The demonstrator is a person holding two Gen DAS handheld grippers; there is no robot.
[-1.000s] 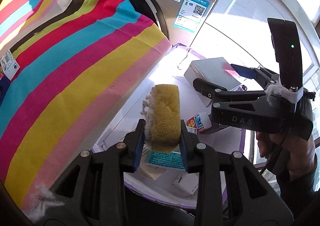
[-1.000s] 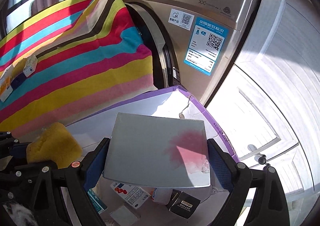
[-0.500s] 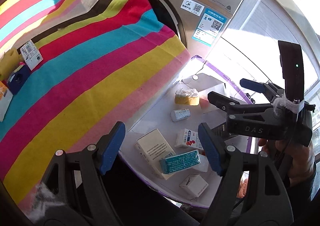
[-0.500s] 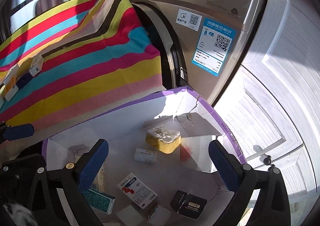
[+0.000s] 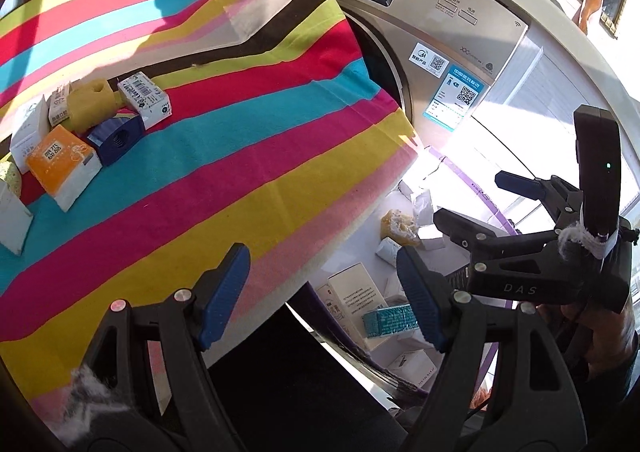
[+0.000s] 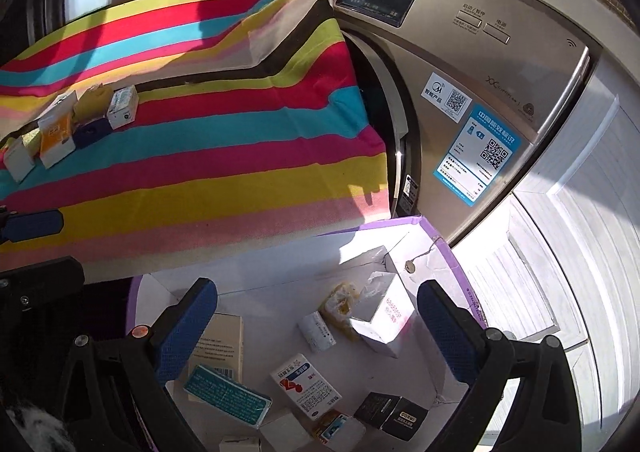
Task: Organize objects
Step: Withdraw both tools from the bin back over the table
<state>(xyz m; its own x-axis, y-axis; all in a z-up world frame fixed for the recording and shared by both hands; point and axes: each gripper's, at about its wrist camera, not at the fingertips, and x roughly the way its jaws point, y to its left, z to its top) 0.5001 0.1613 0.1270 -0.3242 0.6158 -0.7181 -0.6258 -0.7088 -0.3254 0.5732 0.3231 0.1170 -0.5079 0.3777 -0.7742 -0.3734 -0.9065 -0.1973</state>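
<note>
At nine o'clock in the left wrist view a cluster of small goods (image 5: 80, 124) waits on the striped cloth (image 5: 240, 156): an orange pack (image 5: 60, 160), a dark blue block (image 5: 116, 136), a yellow sponge (image 5: 90, 102) and a barcoded carton (image 5: 144, 100), bunched close together, probably the stock not yet sorted. Toward six o'clock the left gripper (image 5: 324, 292) hangs over the cloth's edge, its jaws having just been opening and now standing apart with nothing between them. At four o'clock, lower than the bench, the purple-rimmed box (image 6: 452, 252) holds what looks already sorted: a teal packet (image 6: 228, 396), a red-and-white carton (image 6: 308, 384), a black box (image 6: 392, 416), a white box with a pink stain (image 6: 384, 316) and a ragged sponge (image 6: 340, 304) lying loose on its white floor. Over it the right gripper (image 6: 316, 328) is spread wide and empty, its jaws having also just been widening; in my judgement both have let go of their loads. At three o'clock in the left view a hand (image 5: 592, 332) carries that right tool. Behind stands a steel washing machine (image 6: 480, 72) with a blue label; to its right, sunlit white panelling.
</note>
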